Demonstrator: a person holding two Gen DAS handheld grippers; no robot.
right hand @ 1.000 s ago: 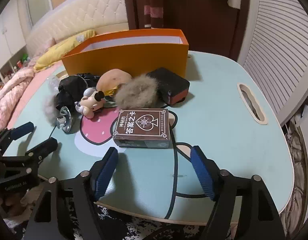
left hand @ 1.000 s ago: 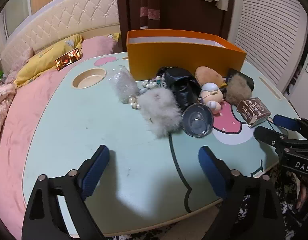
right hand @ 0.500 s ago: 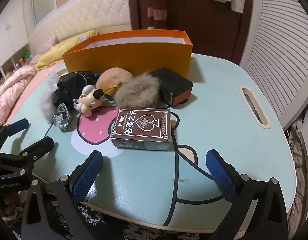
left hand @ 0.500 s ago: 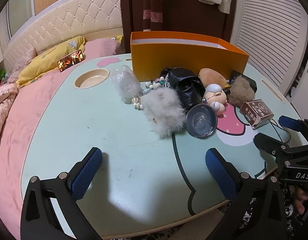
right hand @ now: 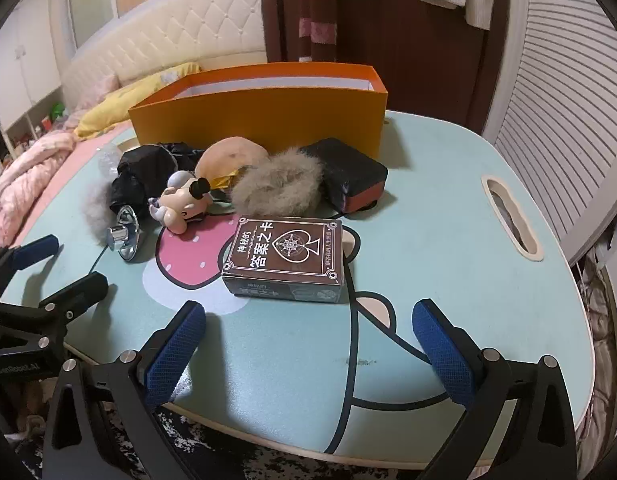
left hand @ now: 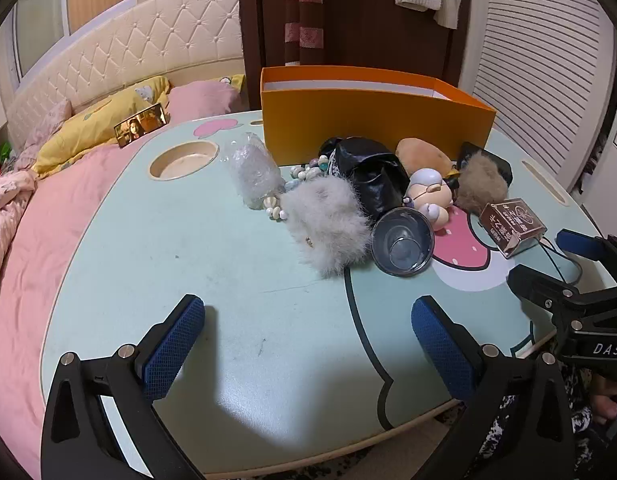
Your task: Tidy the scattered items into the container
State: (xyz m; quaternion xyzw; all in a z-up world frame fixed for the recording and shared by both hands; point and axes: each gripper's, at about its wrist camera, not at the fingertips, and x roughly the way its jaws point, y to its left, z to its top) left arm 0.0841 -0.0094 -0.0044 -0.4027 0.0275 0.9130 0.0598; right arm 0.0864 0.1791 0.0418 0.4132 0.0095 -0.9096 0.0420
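An orange box [left hand: 372,116] [right hand: 260,120] stands open at the table's far side. In front of it lie a white fluffy purse [left hand: 328,228], a black pouch [left hand: 368,176], a metal cup on its side [left hand: 402,242] [right hand: 124,236], a cartoon figure [left hand: 428,196] [right hand: 182,204], a brown fur ball [left hand: 480,188] [right hand: 276,188], a brown card box [left hand: 512,226] [right hand: 286,256], a dark block [right hand: 348,176] and a tan plush [right hand: 230,158]. My left gripper [left hand: 308,344] hovers open over the near table. My right gripper [right hand: 308,344] is open just short of the card box.
The mint table [left hand: 188,280] has a round cup recess [left hand: 184,160] and a slot [right hand: 508,216] near its right edge. A clear plastic wrap [left hand: 252,172] and beads [left hand: 304,170] lie by the box. A pink bed [left hand: 28,240] lies left; a door stands behind.
Both grippers' jaws have spread wider apart. Both views have tilted a little, so the objects sit slightly lower in the pictures; nothing on the table has moved.
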